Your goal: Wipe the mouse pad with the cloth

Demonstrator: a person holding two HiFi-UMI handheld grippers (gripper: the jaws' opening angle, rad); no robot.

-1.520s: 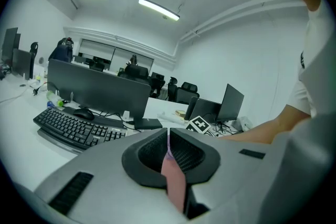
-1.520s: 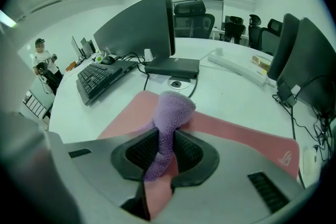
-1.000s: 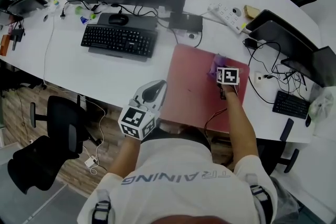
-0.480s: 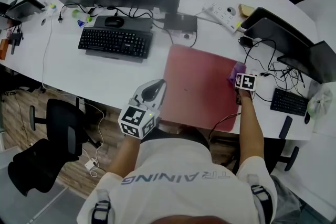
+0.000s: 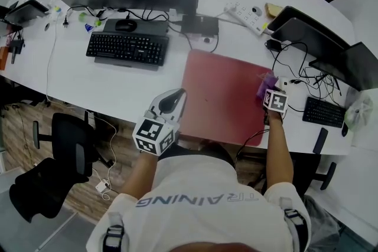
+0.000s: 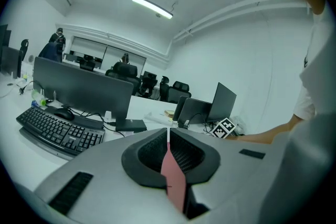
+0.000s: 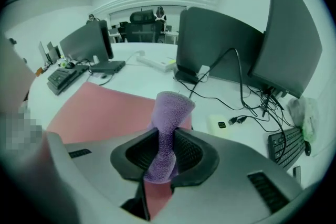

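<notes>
Mostly the long white desk (image 5: 118, 77) fills this office room, and on it the red mouse pad (image 5: 218, 91) lies just ahead of the left gripper (image 5: 171, 100). This gripper is held over the desk's near edge, its jaws pressed together with nothing between them. Over the pad's right edge the right gripper (image 7: 167, 136) pinches the purple cloth (image 7: 169, 113), which stands up out of its jaws, with dark monitors (image 7: 220, 44) beyond it and a small keyboard (image 7: 283, 147) to its right.
</notes>
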